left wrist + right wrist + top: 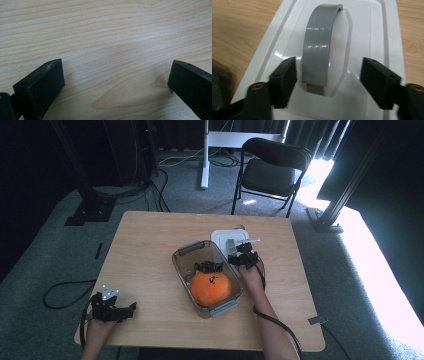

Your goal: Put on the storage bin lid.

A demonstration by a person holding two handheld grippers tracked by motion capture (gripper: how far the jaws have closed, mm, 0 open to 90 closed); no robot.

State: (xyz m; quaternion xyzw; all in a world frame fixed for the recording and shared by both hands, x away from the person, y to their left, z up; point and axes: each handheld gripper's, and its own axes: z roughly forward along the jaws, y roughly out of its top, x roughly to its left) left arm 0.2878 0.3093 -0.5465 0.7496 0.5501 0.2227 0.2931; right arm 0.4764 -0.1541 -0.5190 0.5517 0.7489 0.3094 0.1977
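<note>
A clear container (178, 265) with grey end clips stands mid-table and holds an orange round thing (210, 287) with a dark piece (209, 266) at its far side. Just behind and to the right lies its white lid (221, 238) with a grey arched handle (319, 47). My right gripper (244, 256) hovers low over the lid (372, 32); in its own view, my right gripper (328, 61) is open, one jaw on each side of the handle's near end, not touching it. My left gripper (127, 310) rests open at the table's near left, my left gripper (116, 63) over bare wood.
The wooden table (150, 245) has free room on its left half and far edge. A black folding chair (272, 167) stands beyond the table. Cables (65, 292) lie on the carpet at the left, and a dark frame post (345, 190) rises at the right.
</note>
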